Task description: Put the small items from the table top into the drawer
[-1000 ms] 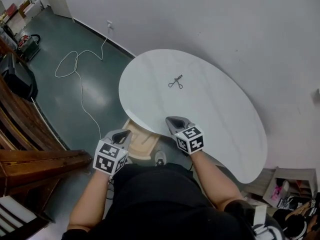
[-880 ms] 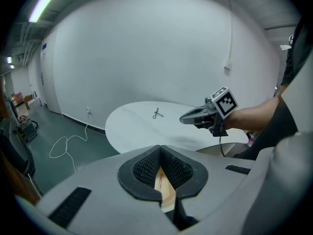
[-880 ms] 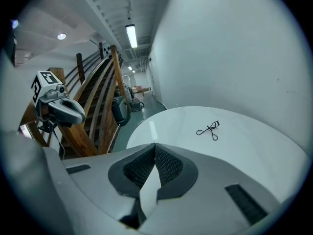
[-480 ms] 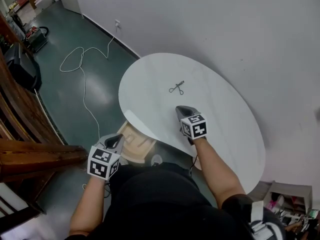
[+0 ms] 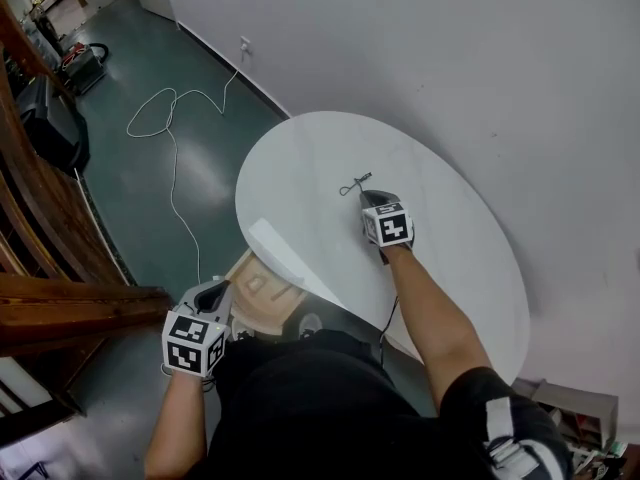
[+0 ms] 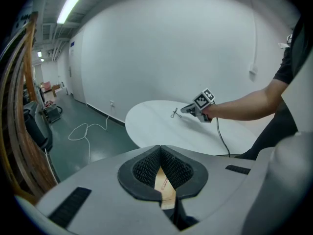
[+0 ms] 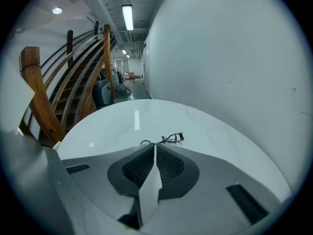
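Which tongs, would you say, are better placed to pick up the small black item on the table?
Right. The right tongs, though shut, point at the small black item just ahead on the table; the left tongs hang low by the wooden drawer.

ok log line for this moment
right gripper: shut, empty, tips next to small black tool on table | left gripper: shut, empty, by drawer

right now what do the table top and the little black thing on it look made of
The table top: glossy white, probably polished stone or glass; it mirrors the ceiling light. The little black thing: thin dark wire loops, likely metal, too small to be sure.
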Demonstrator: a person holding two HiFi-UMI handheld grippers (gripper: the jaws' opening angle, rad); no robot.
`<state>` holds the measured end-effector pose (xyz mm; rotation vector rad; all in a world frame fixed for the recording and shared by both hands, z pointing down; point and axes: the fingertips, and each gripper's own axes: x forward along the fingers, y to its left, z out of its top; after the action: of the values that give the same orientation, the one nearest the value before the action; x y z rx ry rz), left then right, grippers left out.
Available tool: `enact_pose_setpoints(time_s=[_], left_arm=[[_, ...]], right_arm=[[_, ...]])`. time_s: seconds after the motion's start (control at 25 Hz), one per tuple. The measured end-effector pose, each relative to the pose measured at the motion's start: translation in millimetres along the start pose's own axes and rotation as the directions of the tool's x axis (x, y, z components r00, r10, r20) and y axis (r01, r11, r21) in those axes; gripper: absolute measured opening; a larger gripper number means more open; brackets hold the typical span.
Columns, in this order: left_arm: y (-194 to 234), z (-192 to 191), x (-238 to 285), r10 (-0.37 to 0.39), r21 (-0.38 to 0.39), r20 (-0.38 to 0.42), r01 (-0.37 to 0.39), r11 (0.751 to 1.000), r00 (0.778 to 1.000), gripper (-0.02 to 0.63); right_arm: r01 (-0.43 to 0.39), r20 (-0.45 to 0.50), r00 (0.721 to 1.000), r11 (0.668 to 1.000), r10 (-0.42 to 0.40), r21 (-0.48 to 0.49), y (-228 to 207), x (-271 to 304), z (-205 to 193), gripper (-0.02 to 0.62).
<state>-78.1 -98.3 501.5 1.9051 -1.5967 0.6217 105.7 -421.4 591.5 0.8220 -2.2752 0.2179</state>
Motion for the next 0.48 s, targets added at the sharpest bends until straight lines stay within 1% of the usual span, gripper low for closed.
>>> enact_pose_setpoints(time_s=[0.16,0.24,0.36,0.48], left_arm=[[5.3,-4.4,-1.3,0.028,-0.024,-0.015,-0.028,0.999,1.000,0.015],[7.3,-6.8,-2.0,0.038,-0.034,-0.022,-0.039,0.999,0.999,0.015],[9.9,-9.7,-3.6,0.049,-0.044,-0.029,-0.051,0.998,0.998,0.015],[14.0,-12.3,-6.1,0.059,-0.053,-0.032,-0.060,0.997,0.998,0.015]], right_arm=[[-0.003,-0.060,0.998,1.000,0.003,0.000,-12.7,26.7,-6.3,0.012],[-0.007,-0.083,0.997,1.000,0.006,-0.003,-15.9,35.9,-7.9,0.025],[0.022,-0.128,0.992,1.000,-0.020,0.011,-23.6,43.7,-14.4,0.036],[0.019,-0.138,0.990,1.000,-0.020,-0.005,-24.8,50.5,-14.9,0.040]])
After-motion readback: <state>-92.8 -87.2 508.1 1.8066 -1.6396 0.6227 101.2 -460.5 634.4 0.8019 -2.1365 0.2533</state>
